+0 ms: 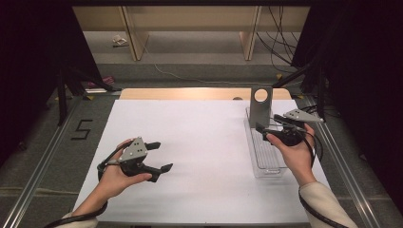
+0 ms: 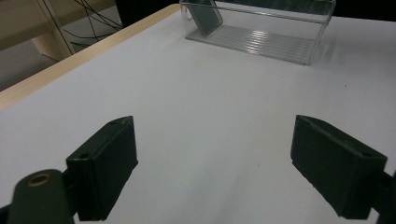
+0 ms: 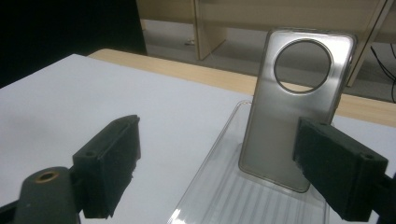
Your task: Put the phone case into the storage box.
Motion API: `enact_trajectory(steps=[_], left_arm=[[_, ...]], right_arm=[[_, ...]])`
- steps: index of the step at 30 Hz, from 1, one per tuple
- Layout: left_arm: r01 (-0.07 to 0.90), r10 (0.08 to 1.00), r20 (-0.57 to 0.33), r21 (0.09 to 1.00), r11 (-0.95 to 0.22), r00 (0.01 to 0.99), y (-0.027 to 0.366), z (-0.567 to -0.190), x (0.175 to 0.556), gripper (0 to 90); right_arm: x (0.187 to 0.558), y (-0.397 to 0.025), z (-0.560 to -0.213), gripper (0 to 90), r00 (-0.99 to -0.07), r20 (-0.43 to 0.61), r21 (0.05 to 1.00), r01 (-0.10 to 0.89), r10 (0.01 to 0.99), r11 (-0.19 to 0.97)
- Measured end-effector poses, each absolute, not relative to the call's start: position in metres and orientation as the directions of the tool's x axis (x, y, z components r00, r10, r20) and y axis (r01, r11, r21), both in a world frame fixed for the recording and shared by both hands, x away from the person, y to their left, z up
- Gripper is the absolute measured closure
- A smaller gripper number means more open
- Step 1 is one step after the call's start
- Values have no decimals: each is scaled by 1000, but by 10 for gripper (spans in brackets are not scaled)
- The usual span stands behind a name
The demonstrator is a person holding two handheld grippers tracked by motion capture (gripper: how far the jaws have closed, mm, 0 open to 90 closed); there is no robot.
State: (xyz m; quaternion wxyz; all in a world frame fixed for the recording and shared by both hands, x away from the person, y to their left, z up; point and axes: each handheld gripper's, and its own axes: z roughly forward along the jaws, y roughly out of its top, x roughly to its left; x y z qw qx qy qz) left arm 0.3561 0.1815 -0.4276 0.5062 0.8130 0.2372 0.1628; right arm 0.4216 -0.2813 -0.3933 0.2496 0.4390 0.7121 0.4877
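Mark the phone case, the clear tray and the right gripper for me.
phone case (image 3: 285, 140), right gripper view, on its flat back below the round cutout.
clear tray (image 1: 267, 161), high view, on its ribbed floor near the front end.
right gripper (image 1: 267, 125), high view, between its jaw tips.

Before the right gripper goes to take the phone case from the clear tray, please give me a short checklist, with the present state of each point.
1. Right gripper open: ok, jaws stand wide apart in the right gripper view.
2. Phone case reachable: ok, it stands tilted at the far end of the clear tray, ahead of the jaws.
3. Jaws aligned around the case: not ok, the case lies beyond them, not between them yet.
4. Left gripper out of the way: ok, open over the white table, apart from the tray.
5. Case resting firmly against the tray wall: cannot tell.
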Motion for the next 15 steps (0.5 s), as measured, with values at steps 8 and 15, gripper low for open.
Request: enact_trajectory(steps=[8, 15], left_arm=[[221, 551, 25, 900, -375, 834, 182, -428, 356, 140], [221, 551, 26, 900, -376, 834, 181, -428, 356, 139]], right_arm=[[414, -280, -392, 164, -510, 70, 916, 373, 857, 147], [406, -280, -392, 164, -527, 69, 915, 372, 847, 156]])
